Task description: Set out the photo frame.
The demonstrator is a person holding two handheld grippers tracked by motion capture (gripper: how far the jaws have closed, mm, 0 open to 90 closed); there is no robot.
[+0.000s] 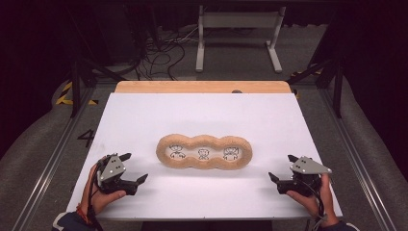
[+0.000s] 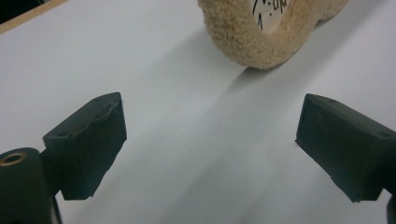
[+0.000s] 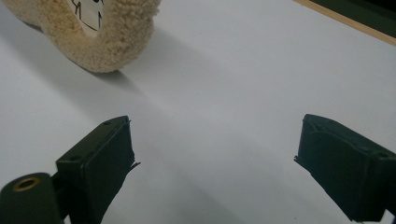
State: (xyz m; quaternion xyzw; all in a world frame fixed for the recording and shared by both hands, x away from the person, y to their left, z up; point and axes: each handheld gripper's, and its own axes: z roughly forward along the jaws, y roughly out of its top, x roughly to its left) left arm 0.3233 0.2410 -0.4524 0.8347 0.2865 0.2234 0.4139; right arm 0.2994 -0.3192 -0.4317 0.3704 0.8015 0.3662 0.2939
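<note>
Fleecy frame: a tan, woolly three-ring frame (image 1: 204, 151) lies flat near the middle of the white table (image 1: 144, 115), its long side running left to right. Each of its three round openings shows a small black line drawing on white; the drawings are too small to make out.
Left gripper: the left gripper (image 1: 134, 168) sits on the near left part of the table, held in the person's left hand (image 1: 98, 195), with a grey three-cornered plate on top. Its jaws stand wide apart with nothing between them, pointing toward the frame's left end. It is near the frame but apart from it.
Left gripper view: the frame's rounded end (image 2: 261, 32) lies ahead of the spread jaws, with bare white table between.
Right gripper: the right gripper (image 1: 283, 168) sits on the near right part of the table in the person's right hand (image 1: 312, 197). Its jaws are also spread, holding nothing, and it is clear of the frame.
Right gripper view: one fleecy end (image 3: 100, 32) shows at the upper left, beyond the jaws.
Table edge: a wooden strip (image 1: 202, 87) runs along the far side.
</note>
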